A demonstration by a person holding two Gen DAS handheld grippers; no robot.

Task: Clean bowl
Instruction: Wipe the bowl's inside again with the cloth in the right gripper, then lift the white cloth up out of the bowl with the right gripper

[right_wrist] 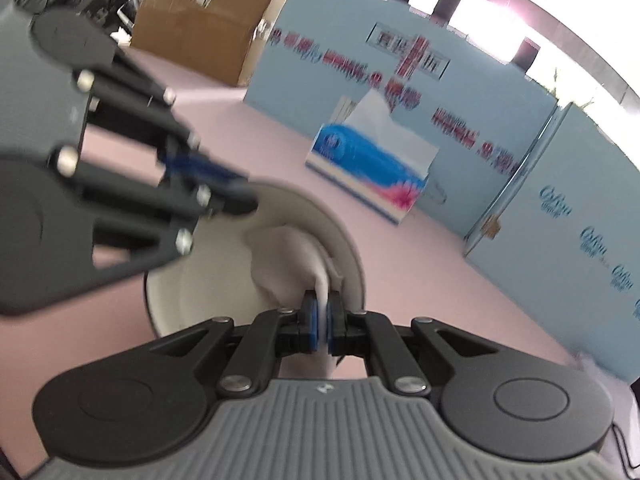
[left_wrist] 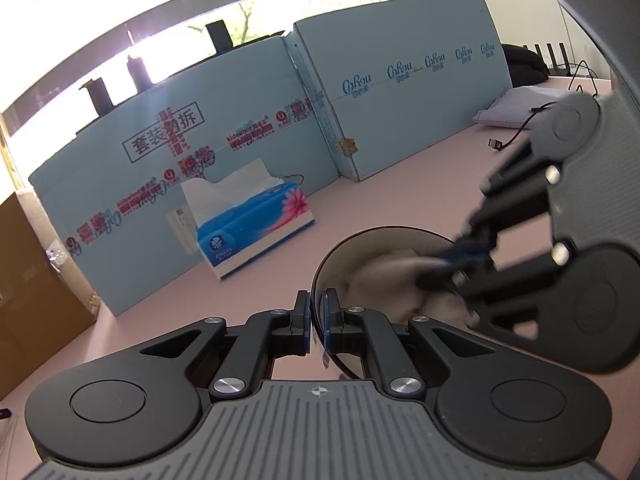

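My left gripper point(left_wrist: 319, 312) pinches the bowl point(left_wrist: 360, 248) rim; my right gripper point(right_wrist: 323, 322) clamps a tissue point(right_wrist: 288, 256) inside. I judge wiping midway, with more left.

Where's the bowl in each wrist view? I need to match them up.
Left wrist: bowl lower centre-right, its rim pinched by the left gripper.
Right wrist: bowl lower centre-left, tissue inside, held by the right gripper.
Shared landmark: blue tissue box.
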